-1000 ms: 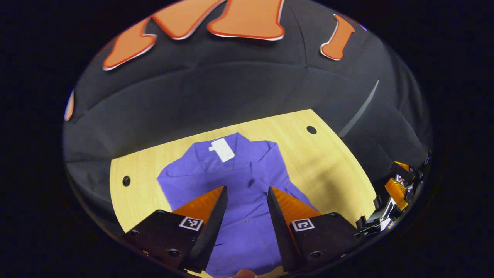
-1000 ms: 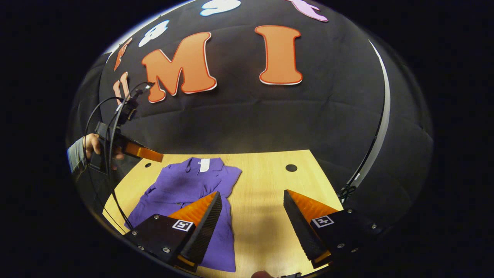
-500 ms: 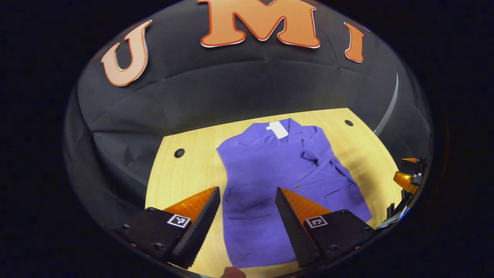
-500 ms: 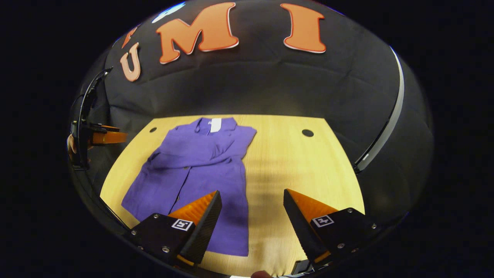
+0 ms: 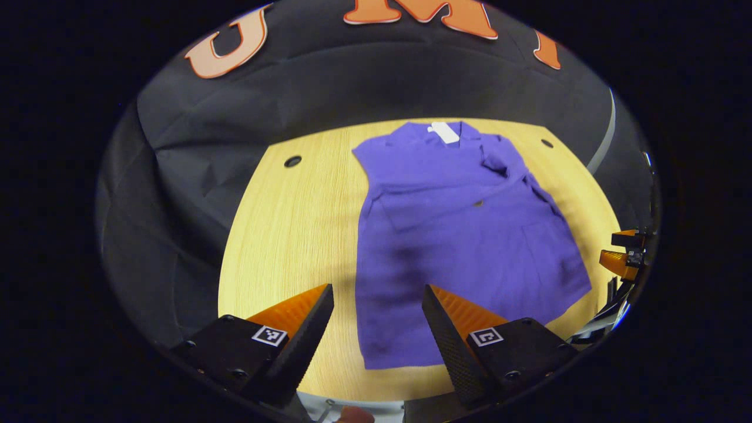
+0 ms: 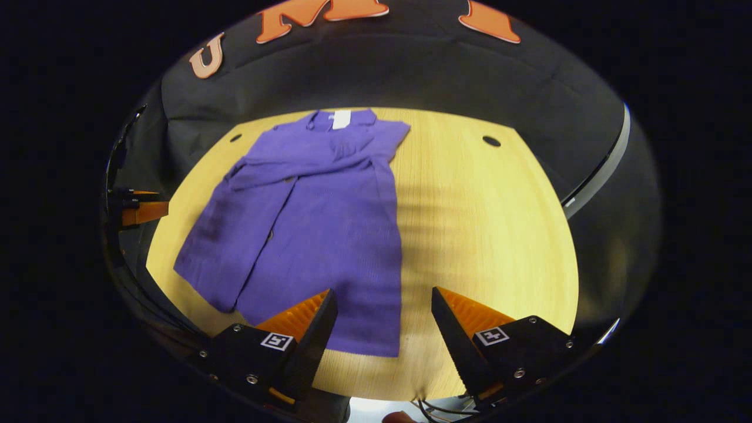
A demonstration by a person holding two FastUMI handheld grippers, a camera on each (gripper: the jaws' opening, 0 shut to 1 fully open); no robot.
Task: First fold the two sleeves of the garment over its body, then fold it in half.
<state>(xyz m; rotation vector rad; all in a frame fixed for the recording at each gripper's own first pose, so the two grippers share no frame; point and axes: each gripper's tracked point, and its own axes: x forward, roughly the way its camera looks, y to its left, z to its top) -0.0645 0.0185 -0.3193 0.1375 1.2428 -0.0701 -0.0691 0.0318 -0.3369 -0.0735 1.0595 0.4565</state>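
The desk (image 5: 282, 235) carries the shirt (image 5: 458, 235) flat, sleeves apparently folded over its body. Left gripper (image 5: 376, 305) and right gripper (image 6: 382, 305) hover released above the hem: pinch both corners evenly, then carry them toward the collar.
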